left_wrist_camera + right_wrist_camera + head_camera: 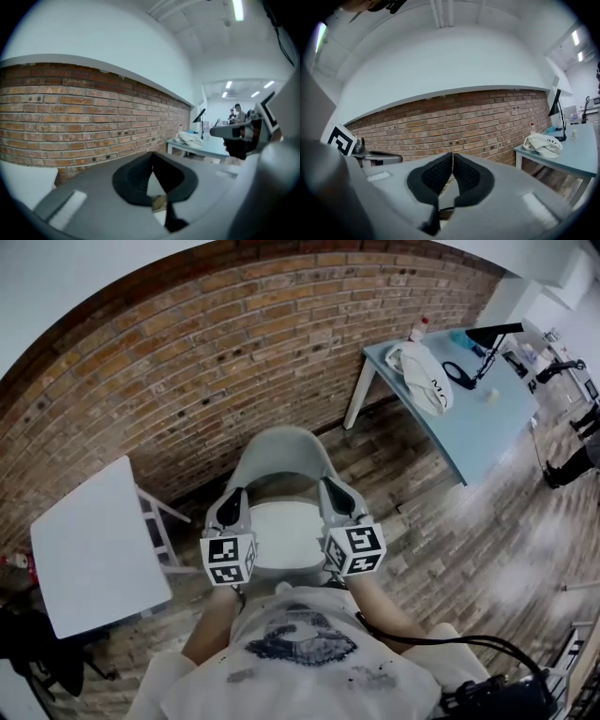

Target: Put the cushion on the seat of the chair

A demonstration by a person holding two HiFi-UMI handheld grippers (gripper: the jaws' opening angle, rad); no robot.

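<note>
The right tongs [452, 156] are pressed together, empty, facing a brick wall [464, 122] beside a table [581, 147].

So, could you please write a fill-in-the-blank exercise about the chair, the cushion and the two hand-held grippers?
1. The chair stands in front of a ____ wall.
2. On its seat lies a white ____.
3. The jaws of the left hand-held gripper and the right hand-held gripper are ____, with nothing between them.
4. The white bag lies on the light blue ____.
Missing words: brick; cushion; shut; table.
</note>
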